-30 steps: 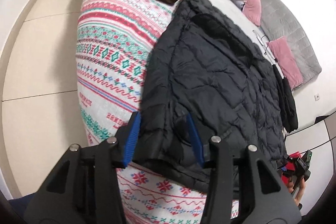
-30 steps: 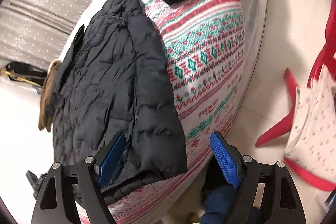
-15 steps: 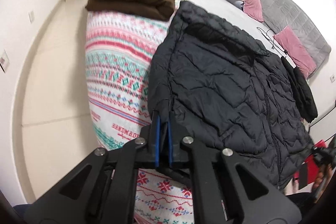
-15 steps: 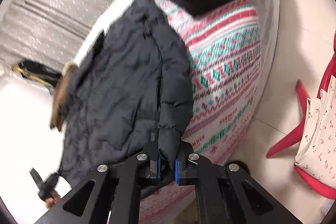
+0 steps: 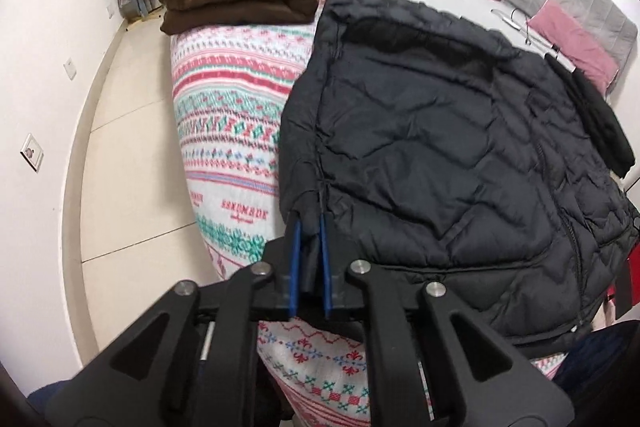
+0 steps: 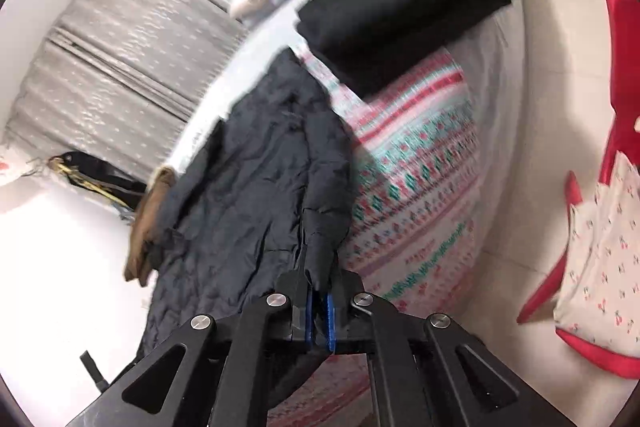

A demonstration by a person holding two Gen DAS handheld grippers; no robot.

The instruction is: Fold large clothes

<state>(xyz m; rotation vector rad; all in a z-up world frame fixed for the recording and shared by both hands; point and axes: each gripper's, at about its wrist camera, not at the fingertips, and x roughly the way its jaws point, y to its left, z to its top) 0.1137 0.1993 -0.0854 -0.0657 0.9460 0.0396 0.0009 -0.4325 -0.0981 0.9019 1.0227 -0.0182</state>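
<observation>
Since both claws are clamped tight on the black jacket's (image 5: 432, 155) bottom corners, left claw (image 5: 309, 259) and right claw (image 6: 319, 303), lying on the bed (image 5: 228, 131), I'd guess next comes folding the hem toward the collar.

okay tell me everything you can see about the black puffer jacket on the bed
The black jacket is quilted and puffy, with a slightly shiny shell, a zipper and a collar at the far end. It lies spread over the patterned blanket. The left gripper and the right gripper are each shut on a bottom corner of it.
</observation>
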